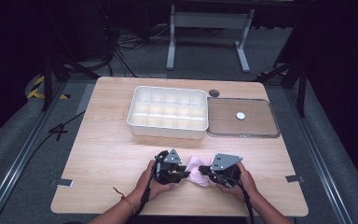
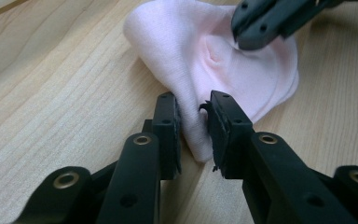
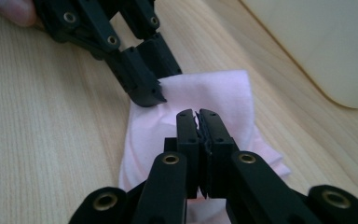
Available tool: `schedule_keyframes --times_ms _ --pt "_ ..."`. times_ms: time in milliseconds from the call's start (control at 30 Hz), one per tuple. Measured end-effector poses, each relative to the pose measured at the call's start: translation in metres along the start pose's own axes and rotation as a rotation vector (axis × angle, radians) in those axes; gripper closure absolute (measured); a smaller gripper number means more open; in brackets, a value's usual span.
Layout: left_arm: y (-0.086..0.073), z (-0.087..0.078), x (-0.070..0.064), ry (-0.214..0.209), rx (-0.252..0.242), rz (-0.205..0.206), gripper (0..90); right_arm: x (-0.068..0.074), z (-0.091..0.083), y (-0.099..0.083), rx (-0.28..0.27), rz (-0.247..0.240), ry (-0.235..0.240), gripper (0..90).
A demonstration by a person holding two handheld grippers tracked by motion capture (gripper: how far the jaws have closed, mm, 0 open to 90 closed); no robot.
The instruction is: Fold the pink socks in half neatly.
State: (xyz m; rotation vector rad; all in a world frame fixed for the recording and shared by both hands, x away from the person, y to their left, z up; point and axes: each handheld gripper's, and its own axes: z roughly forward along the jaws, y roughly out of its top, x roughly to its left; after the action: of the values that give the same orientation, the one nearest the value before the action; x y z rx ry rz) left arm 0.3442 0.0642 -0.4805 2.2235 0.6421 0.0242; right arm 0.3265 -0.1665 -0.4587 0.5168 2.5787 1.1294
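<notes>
**Two grippers pinch a pink cloth at the near edge of the table**

The wooden table carries, at its far side, a white compartment tray with a grid of cells; just beside it on the right lies a clear flat lid with a small white disc on it. Near the front edge, between the person's two hands, the pink cloth lies bunched on the wood. The left gripper has its jaws clamped on a raised fold of the cloth's near edge. The right gripper has its jaws pressed together over the cloth, a thin layer of it seemingly caught between them. Both grippers meet at the cloth, tips close together, well apart from the tray
</notes>
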Motion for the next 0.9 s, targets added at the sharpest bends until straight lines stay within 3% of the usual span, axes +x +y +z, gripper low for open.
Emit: schedule_keyframes --times_ms 67,167,267,433,533,900 --pt "0.000 0.000 -0.001 -0.003 -0.001 -0.003 75.5 0.003 0.006 0.000 0.030 -0.023 0.008 88.9" --pt "0.000 0.000 -0.001 -0.006 -0.001 -0.006 76.9 0.004 0.012 -0.002 0.065 -0.020 0.016 89.3" --pt "0.001 0.000 -0.002 -0.006 -0.002 -0.001 78.7 0.002 0.013 -0.003 0.063 -0.004 0.025 89.4" --pt "0.002 -0.001 -0.003 -0.002 -0.015 -0.003 81.5 0.007 0.013 -0.002 0.077 -0.039 -0.004 89.4" --pt "0.003 -0.003 -0.003 0.000 -0.031 -0.007 82.0 0.006 0.015 -0.002 0.064 -0.013 0.001 89.5" --pt "0.006 -0.009 -0.001 0.013 -0.039 0.000 83.0 0.005 0.015 0.002 0.045 0.008 -0.003 87.0"
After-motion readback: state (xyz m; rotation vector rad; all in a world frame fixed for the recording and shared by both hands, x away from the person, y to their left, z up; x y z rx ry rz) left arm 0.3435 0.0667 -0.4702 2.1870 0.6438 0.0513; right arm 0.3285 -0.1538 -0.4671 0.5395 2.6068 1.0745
